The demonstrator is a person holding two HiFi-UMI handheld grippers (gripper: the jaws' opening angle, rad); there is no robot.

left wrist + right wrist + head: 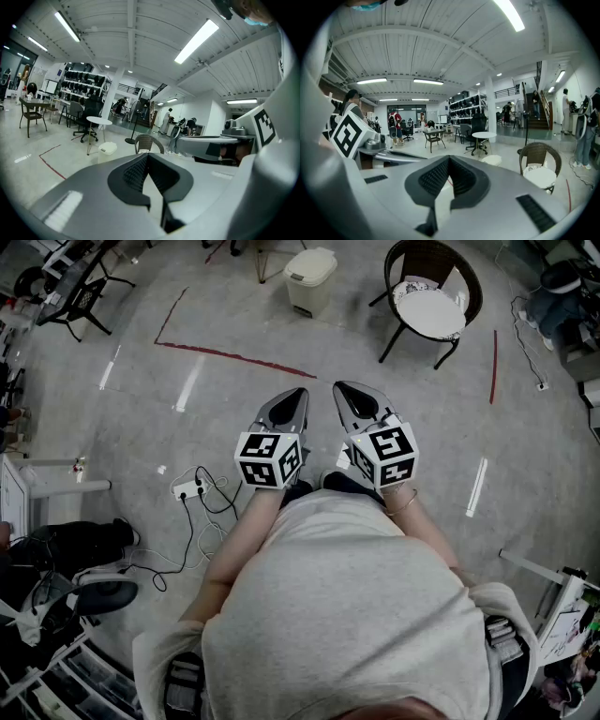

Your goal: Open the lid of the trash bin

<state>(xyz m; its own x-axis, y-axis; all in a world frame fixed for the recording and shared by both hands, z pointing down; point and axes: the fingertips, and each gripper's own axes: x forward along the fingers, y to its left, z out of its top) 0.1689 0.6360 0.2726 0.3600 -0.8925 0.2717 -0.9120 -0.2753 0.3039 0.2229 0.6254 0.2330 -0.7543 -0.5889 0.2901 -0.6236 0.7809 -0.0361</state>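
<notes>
A small cream trash bin (310, 277) stands on the grey floor far ahead, lid down. It shows as a pale box (107, 149) in the left gripper view, and in the right gripper view only its top (491, 160) peeks over the jaw. I hold both grippers side by side at waist height, well short of the bin. My left gripper (298, 394) and right gripper (341, 388) point toward it. Both pairs of jaws are shut, tips meeting with nothing between them, as the left gripper (146, 154) and right gripper (449, 159) views show.
A wicker chair (431, 301) with a white cushion stands right of the bin. Red tape lines (234, 357) cross the floor between me and the bin. A power strip (190, 487) with cables lies to my left. A round white table (99, 122) stands behind the bin.
</notes>
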